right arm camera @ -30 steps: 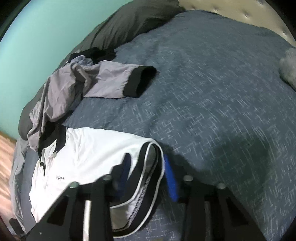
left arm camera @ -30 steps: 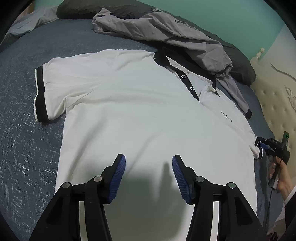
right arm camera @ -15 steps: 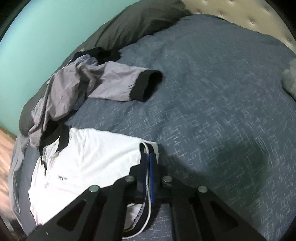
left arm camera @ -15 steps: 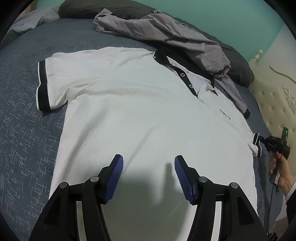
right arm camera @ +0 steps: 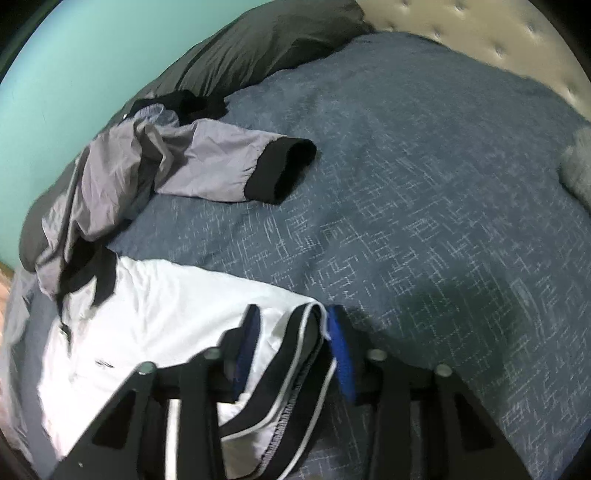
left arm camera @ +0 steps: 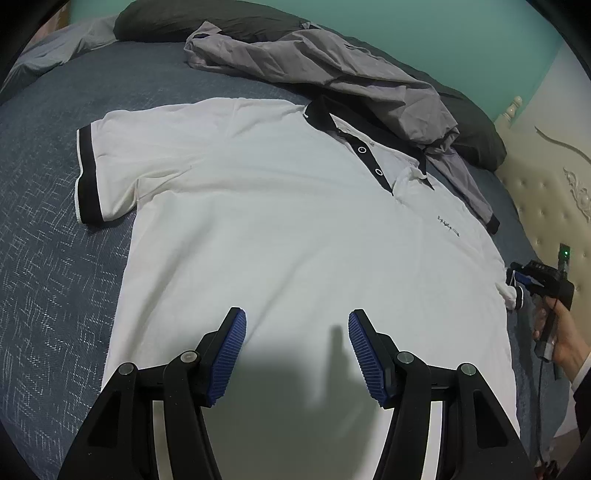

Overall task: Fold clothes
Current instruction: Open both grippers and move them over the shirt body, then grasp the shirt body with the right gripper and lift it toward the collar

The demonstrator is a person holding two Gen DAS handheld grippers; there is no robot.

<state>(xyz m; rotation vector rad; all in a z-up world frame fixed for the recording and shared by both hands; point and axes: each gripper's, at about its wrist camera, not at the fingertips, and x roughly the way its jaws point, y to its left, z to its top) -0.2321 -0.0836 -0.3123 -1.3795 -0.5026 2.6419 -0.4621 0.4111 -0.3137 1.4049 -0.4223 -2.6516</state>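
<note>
A white polo shirt (left arm camera: pixel 295 221) with black collar and cuffs lies spread face up on the blue bedspread (left arm camera: pixel 55 277). My left gripper (left arm camera: pixel 295 332) hovers open over the shirt's lower front, with nothing between its blue pads. My right gripper (right arm camera: pixel 291 332) is at the shirt's far sleeve, whose black-and-white cuff (right arm camera: pixel 295 369) lies loosely between the jaws. Those jaws are opening and the pads stand apart from the cloth. From the left wrist view, the right gripper (left arm camera: pixel 517 280) sits at the shirt's right edge, held by a person's hand (left arm camera: pixel 557 332).
A crumpled grey jacket (left arm camera: pixel 332 66) with black cuffs lies beyond the shirt's collar, one jacket sleeve (right arm camera: pixel 236 173) stretched over the bedspread. Dark pillows (left arm camera: pixel 207 14) lie along the teal wall. A padded cream headboard (left arm camera: pixel 554 192) bounds the right side.
The right gripper's jaws closed on the sleeve cuff half a second ago and now stand apart again, the cuff still between them. The left gripper has stayed put.
</note>
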